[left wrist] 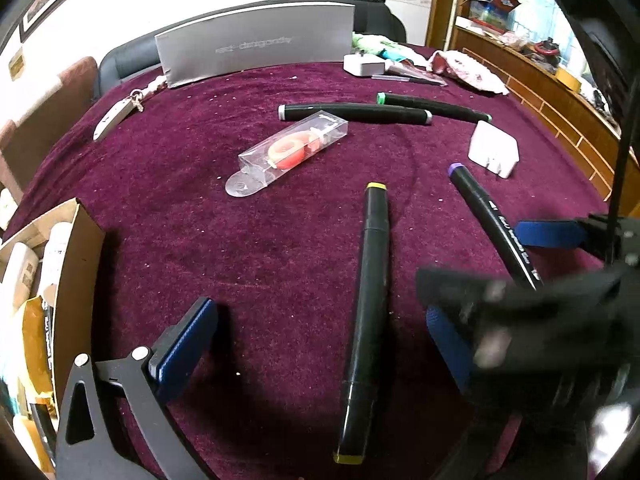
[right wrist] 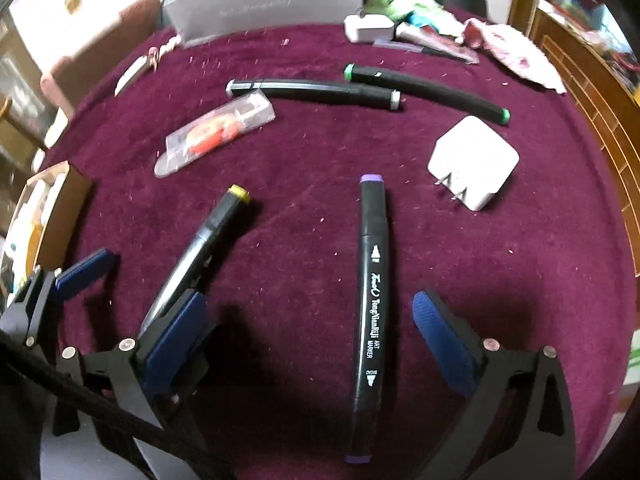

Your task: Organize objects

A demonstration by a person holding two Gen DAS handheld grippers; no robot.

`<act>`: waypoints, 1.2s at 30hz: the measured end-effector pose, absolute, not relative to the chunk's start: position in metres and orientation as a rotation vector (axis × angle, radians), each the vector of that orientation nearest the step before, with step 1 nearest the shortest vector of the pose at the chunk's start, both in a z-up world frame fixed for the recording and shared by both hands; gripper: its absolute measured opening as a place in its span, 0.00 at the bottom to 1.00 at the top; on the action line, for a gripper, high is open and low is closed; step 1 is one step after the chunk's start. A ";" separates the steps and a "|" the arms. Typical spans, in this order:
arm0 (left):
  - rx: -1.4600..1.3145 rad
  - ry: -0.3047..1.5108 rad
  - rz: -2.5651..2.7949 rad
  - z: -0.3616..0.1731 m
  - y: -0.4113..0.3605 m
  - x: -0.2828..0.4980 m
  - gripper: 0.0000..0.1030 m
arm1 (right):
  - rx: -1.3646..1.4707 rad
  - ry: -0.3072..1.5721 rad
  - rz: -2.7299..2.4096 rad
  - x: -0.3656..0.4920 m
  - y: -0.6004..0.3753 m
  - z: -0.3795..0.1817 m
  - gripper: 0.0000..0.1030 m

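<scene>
Several black markers lie on the maroon cloth. My left gripper (left wrist: 320, 332) is open around the yellow-capped marker (left wrist: 370, 304), which lies between its blue pads. My right gripper (right wrist: 312, 320) is open around the purple-capped marker (right wrist: 370, 312). The purple marker (left wrist: 492, 220) also shows in the left wrist view, the yellow one (right wrist: 208, 236) in the right wrist view. A grey-capped marker (left wrist: 356, 113) and a green-capped marker (left wrist: 434, 107) lie farther back. A clear box with a red tape roll (left wrist: 290, 148) and a white charger (left wrist: 494, 150) lie between.
An open cardboard box (left wrist: 76, 256) holding items stands at the left edge. A grey board (left wrist: 256, 50) stands at the back. A white adapter (left wrist: 364, 65), cloths and a white keychain tag (left wrist: 114, 116) lie along the far side. A wooden shelf (left wrist: 540, 88) runs on the right.
</scene>
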State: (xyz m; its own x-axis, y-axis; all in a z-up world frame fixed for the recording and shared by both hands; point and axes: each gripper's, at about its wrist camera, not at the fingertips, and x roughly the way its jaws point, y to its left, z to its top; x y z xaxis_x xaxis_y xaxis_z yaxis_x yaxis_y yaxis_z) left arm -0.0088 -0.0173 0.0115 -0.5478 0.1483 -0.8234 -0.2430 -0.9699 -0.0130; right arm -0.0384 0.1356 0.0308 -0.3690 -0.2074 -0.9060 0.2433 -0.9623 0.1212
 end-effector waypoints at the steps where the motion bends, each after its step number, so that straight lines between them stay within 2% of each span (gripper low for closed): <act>1: -1.358 0.146 2.574 0.012 -0.018 -0.009 0.98 | 1.589 0.034 -2.400 -0.038 0.139 0.034 0.79; 6: -1.379 0.197 2.570 0.011 -0.010 -0.011 0.98 | 1.594 0.048 -2.514 -0.029 0.158 0.045 0.41; 8: -1.371 0.206 2.565 0.012 -0.006 -0.009 0.94 | 1.619 0.067 -2.509 -0.028 0.161 0.040 0.39; 9: -1.355 0.213 2.556 0.013 -0.004 -0.006 0.82 | 1.621 0.078 -2.513 -0.027 0.162 0.037 0.37; 10: -1.311 0.235 2.526 0.017 0.002 -0.001 0.58 | 1.606 0.096 -2.530 -0.027 0.160 0.038 0.37; 11: -1.286 0.256 2.499 0.019 0.007 0.003 0.43 | 1.606 0.105 -2.534 -0.027 0.159 0.037 0.37; 12: -1.276 0.268 2.475 0.021 0.011 0.005 0.18 | 1.602 0.107 -2.536 -0.029 0.157 0.037 0.37; 13: -1.284 0.256 2.450 0.023 0.013 0.006 0.11 | 1.598 0.107 -2.542 -0.029 0.156 0.037 0.34; 17: -1.289 0.176 2.413 0.022 0.010 0.001 0.11 | 1.588 0.103 -2.547 -0.031 0.154 0.037 0.25; 21: -1.272 0.155 2.430 0.021 0.011 -0.001 0.12 | 1.589 0.106 -2.547 -0.031 0.153 0.037 0.22; 23: -1.239 0.180 2.452 0.020 0.016 0.004 0.19 | 1.591 0.127 -2.559 -0.031 0.149 0.036 0.22; 25: -1.217 0.145 2.447 0.020 0.016 0.009 0.31 | 1.590 0.128 -2.572 -0.030 0.148 0.036 0.21; 29: -1.215 0.162 2.445 0.020 0.021 0.010 0.32 | 1.594 0.092 -2.572 -0.029 0.152 0.036 0.15; 31: -1.235 0.176 2.436 0.021 0.021 0.011 0.29 | 1.597 0.082 -2.570 -0.028 0.153 0.036 0.12; 32: -1.252 0.177 2.432 0.023 0.020 0.012 0.23 | 1.597 0.072 -2.568 -0.027 0.153 0.036 0.12; 33: -1.267 0.161 2.410 0.024 0.019 0.012 0.11 | 1.597 0.070 -2.569 -0.026 0.153 0.036 0.12; 36: -1.283 0.115 2.374 0.024 0.014 0.017 0.10 | 1.596 0.061 -2.571 -0.022 0.152 0.037 0.12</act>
State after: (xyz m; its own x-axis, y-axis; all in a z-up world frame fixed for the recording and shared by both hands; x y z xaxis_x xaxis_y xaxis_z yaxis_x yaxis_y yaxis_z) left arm 0.0166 0.0140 0.0244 -0.4746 0.3364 -0.8134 -0.4138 -0.9009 -0.1312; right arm -0.0222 0.1524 0.0366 -0.4391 -0.0763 -0.8952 0.1188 -0.9926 0.0264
